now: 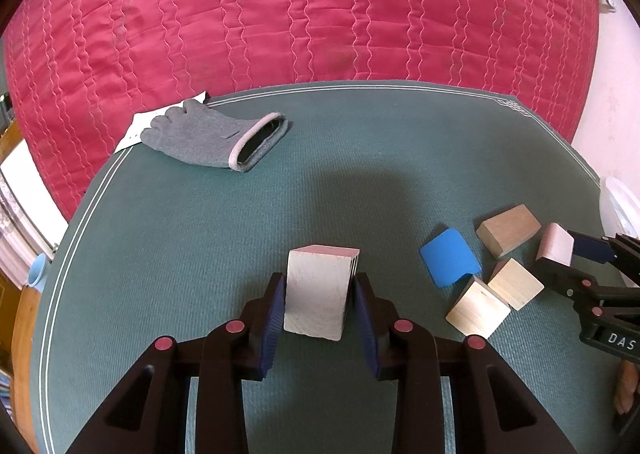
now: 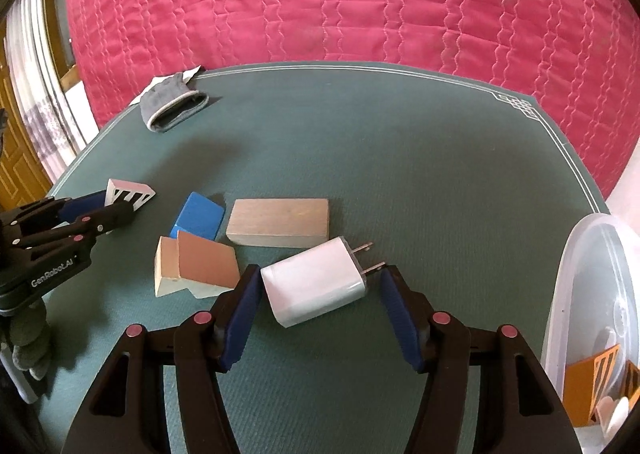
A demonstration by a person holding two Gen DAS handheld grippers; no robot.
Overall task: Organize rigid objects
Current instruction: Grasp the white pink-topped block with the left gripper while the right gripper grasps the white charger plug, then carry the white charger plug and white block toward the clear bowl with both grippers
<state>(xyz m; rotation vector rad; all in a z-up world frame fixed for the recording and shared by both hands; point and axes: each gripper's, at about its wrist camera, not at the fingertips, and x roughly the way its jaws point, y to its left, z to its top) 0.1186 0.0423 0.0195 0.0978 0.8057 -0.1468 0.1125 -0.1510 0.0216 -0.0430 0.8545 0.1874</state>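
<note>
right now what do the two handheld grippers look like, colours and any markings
Both match: the left gripper and right gripper have black angular plastic linkage arms, round pink-red pivot caps and ribbed dark blue finger pads. White lettering sits on each body: "GenRobot.AI" on the left one's side in the right wrist view, and "DAS", cut off at the frame edge, on the right one in the left wrist view. No cables show.

right gripper point(image 2: 318, 294) is straddling a white charger point(image 2: 316, 288) on the green mat point(image 2: 360, 141), pads not quite pinching it.
</note>
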